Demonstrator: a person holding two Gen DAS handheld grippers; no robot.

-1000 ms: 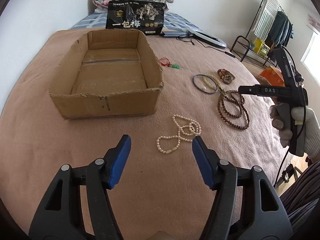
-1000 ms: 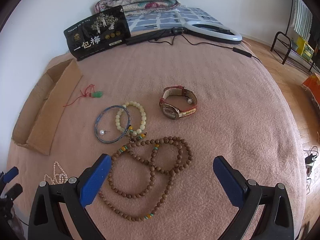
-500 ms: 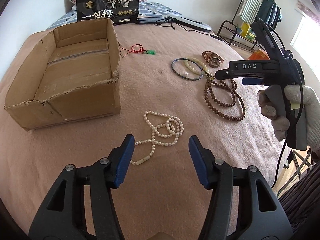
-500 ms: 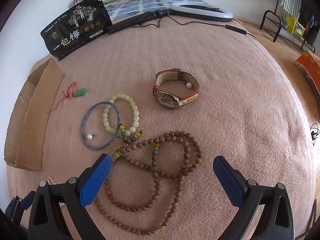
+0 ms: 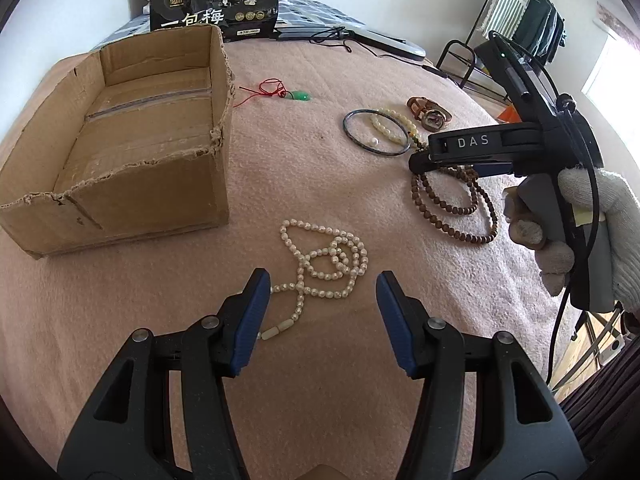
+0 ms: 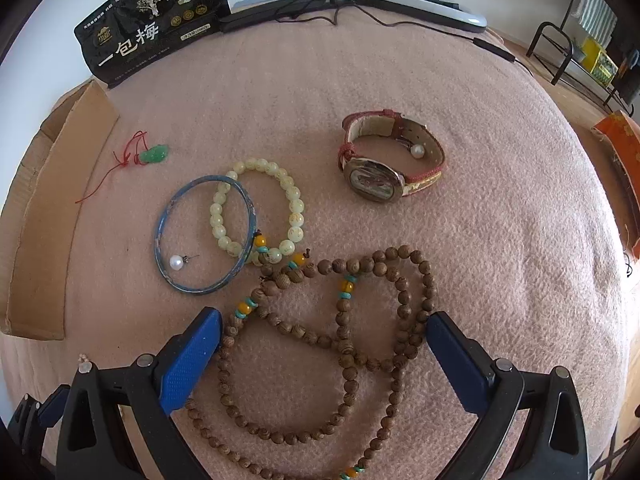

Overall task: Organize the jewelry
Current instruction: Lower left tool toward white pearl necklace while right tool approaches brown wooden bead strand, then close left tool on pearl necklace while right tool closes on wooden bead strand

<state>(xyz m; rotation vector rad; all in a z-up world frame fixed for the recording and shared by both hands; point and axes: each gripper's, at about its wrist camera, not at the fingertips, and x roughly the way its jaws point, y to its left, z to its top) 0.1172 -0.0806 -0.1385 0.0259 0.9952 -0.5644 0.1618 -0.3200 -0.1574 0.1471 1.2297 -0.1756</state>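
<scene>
A white pearl necklace [image 5: 332,258] lies bunched on the pink blanket, to the right of the open cardboard box [image 5: 120,184]. My left gripper [image 5: 322,280] hovers just above its near end. The jaws are open, some pearls lie between the blue pads, and nothing is gripped. My right gripper [image 6: 324,320] stands wide open over a long brown wooden bead necklace [image 6: 348,346], straddling its loops without touching them. A gloved hand [image 5: 592,216] holds that gripper in the left wrist view.
Beyond the brown beads lie a blue bangle [image 6: 157,240] around a pearl earring [image 6: 177,262], a pale bead bracelet [image 6: 296,208], a red-strapped watch [image 6: 372,180] and a green pendant on red cord [image 6: 154,154]. A black bag [image 6: 152,28] and a ring light [image 6: 420,0] sit at the back.
Both grippers have sunk closer to the blanket. The left one moved forward to the pearl necklace and its jaws narrowed a little. The right one came down over the brown beads.
</scene>
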